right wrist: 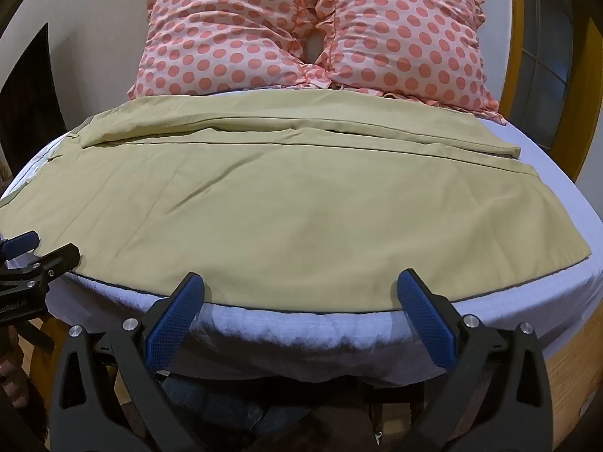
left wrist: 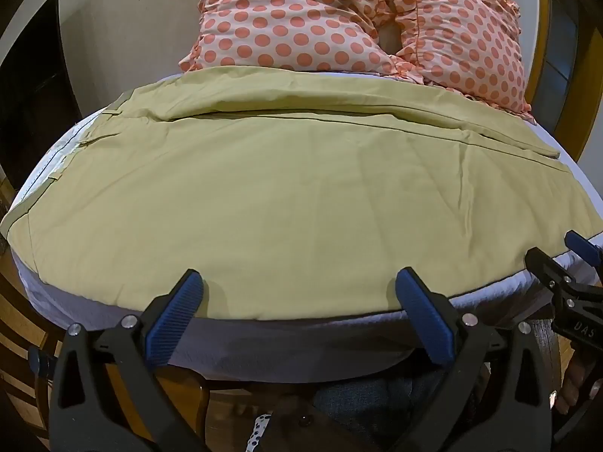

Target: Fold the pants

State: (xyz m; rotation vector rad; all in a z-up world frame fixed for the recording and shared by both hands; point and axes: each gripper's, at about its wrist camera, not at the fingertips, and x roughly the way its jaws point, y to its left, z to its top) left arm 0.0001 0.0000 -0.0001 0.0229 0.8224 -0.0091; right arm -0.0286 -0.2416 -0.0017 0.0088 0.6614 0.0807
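Note:
Khaki pants [left wrist: 286, 188] lie flat across the bed, waistband at the left, leg hems at the right; they also show in the right wrist view [right wrist: 286, 203]. One leg lies folded over the other, with its edge running along the far side. My left gripper [left wrist: 299, 282] is open and empty at the near edge of the pants, over the mattress rim. My right gripper [right wrist: 301, 284] is open and empty at the same near edge, further right. Each gripper shows in the other's view: the right one [left wrist: 576, 263], the left one [right wrist: 34, 252].
The bed has a white sheet [right wrist: 546, 173] with a dark piped edge. Two pink polka-dot pillows [right wrist: 233, 37] [right wrist: 407, 34] stand at the head, touching the far side of the pants. A wooden frame and window are at the right, a dark doorway at the left.

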